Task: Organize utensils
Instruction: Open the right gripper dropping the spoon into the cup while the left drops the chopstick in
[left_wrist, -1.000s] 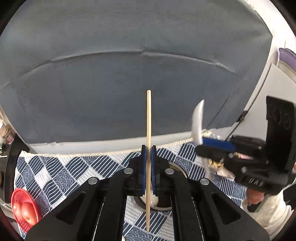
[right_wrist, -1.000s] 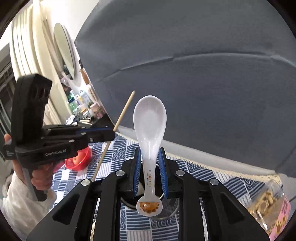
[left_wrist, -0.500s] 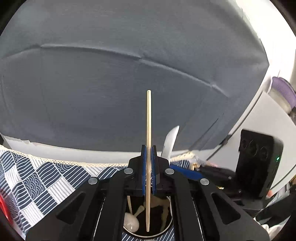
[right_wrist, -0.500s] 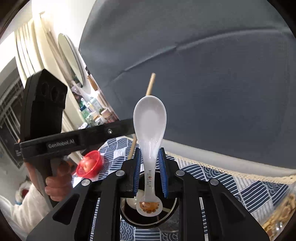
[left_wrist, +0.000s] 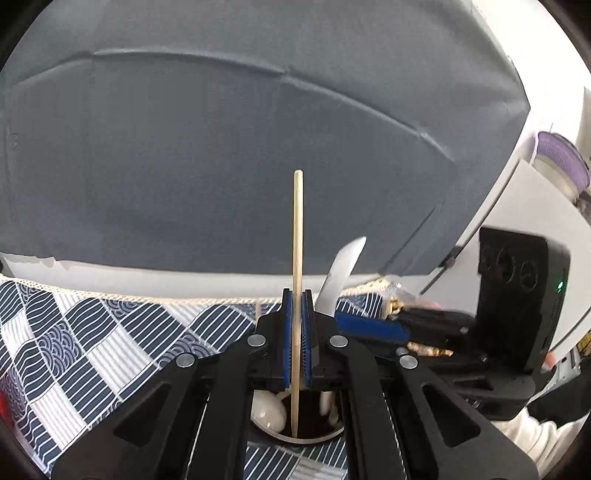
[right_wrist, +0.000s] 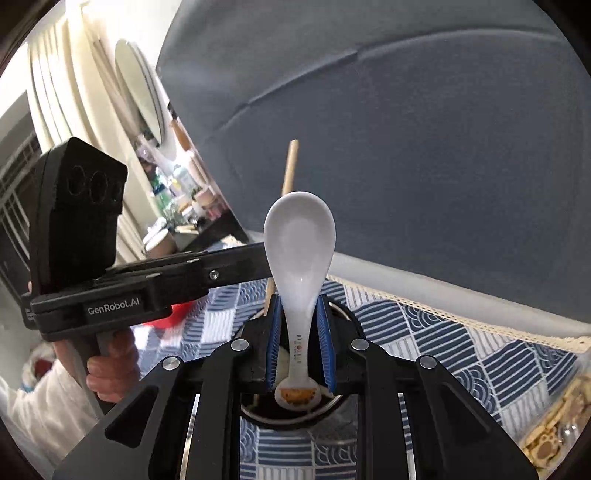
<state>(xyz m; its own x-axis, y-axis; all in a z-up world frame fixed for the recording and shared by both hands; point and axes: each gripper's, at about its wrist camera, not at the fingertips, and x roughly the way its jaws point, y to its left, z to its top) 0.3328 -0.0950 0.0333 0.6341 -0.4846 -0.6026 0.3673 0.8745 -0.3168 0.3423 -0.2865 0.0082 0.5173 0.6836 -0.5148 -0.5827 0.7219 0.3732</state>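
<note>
Holding both utensils upright over the metal utensil cup (right_wrist: 334, 404), your left gripper (left_wrist: 297, 339) pinches a wooden chopstick (left_wrist: 297, 236), tip inside the rim; your right gripper (right_wrist: 300, 343) clamps a white ceramic spoon (right_wrist: 300, 243), handle-down directly above.

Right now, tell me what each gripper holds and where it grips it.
Left gripper: a wooden chopstick, pinched on its lower half, upright. Right gripper: a white ceramic spoon, clamped on the handle, bowl up.
</note>
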